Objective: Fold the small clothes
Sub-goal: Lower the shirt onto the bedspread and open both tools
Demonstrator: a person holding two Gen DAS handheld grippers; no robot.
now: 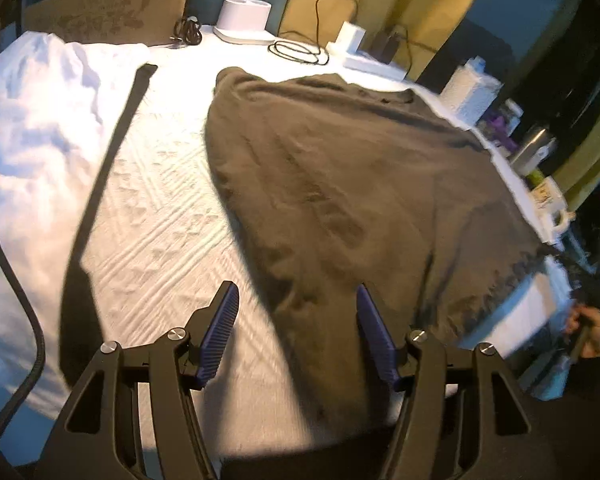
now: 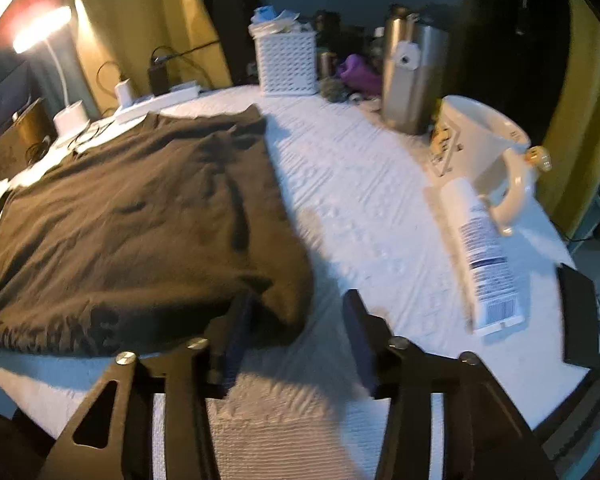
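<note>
Through the left wrist camera I saw my left gripper hanging above the near edge of the table, its blue-padded jaws spread wide and holding nothing. The brown shirt lay flat on the white textured cloth that covered the table, and its near hem ran just under the right-hand finger of that gripper, though I could not tell whether the two touched. A dark strap lay to the left of the shirt, with crumpled white fabric beyond it. At the far edge stood a white lamp base, a coiled black cable and a sheet of cardboard. Through the right wrist camera I saw my right gripper with jaws likewise wide apart and empty, poised at the shirt's near right corner; the left finger overlapped the cloth's edge in the picture, the right one hung over bare white cloth. To the right of the shirt lay a white tube on its side, touching a white mug. Behind these stood a steel tumbler and a white woven basket. A lit lamp glowed at the far left.
</note>
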